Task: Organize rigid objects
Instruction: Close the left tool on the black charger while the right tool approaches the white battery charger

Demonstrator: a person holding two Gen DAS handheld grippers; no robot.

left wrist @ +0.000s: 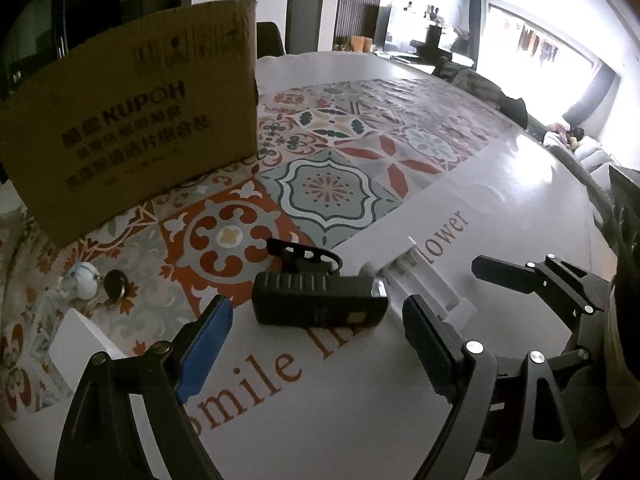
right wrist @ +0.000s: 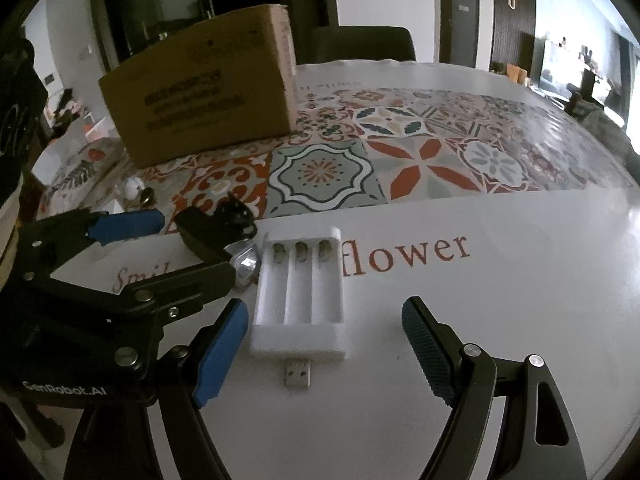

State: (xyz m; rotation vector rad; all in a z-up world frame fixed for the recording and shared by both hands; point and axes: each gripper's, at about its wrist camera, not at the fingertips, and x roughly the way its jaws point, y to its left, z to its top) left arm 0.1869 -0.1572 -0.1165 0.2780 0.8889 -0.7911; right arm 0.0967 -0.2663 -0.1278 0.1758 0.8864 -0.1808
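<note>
Two grippers, both with jaws spread and holding nothing, sit poised before pickups, and I judge the cardboard box (right wrist: 200, 92) at eleven o'clock to be the bin. My right gripper (right wrist: 324, 344) frames the white battery charger (right wrist: 298, 300) at twelve o'clock, so closing across its sides comes next. My left gripper (left wrist: 316, 340) faces the black flashlight (left wrist: 320, 300), lying just beside the charger.

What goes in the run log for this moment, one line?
left gripper: open, facing black ribbed flashlight | right gripper: open, around white plastic three-slot battery charger | brown cardboard box: behind | nothing held
</note>
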